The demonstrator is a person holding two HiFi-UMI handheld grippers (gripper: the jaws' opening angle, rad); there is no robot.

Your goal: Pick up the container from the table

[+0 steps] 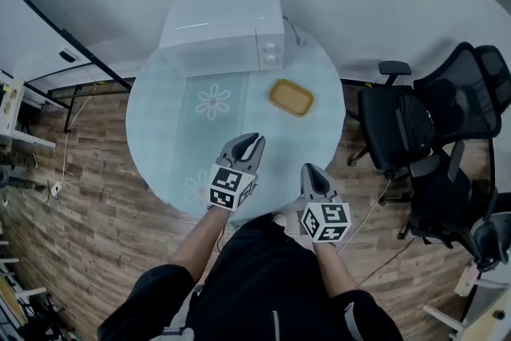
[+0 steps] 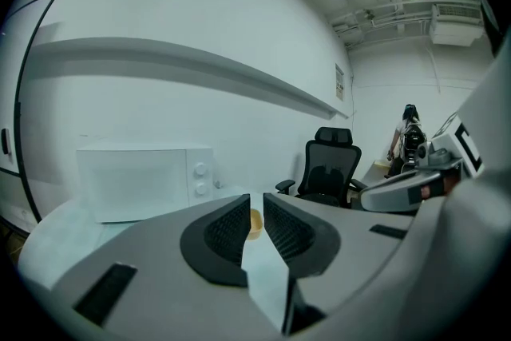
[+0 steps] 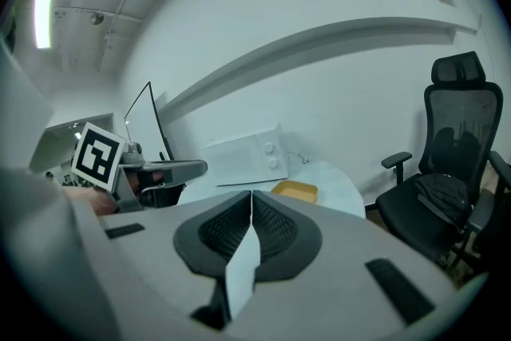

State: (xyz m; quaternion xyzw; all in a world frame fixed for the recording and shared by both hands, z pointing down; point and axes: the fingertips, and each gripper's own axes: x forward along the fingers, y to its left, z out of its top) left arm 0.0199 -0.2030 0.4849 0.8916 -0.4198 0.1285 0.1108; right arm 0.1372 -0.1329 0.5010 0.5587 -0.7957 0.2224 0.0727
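Observation:
The container is a shallow yellow rectangular tray, empty, on the round glass table to the right of the microwave. My left gripper hovers over the table's near part, its jaws a narrow slit apart with nothing between them. Through that slit, the left gripper view shows a sliver of the container beyond the left gripper. My right gripper is shut and empty at the table's near right edge. In the right gripper view the container lies ahead of the right gripper.
A white microwave stands at the table's far side against the wall. Two black office chairs stand to the right of the table. White shelving is at the left, on a wood floor.

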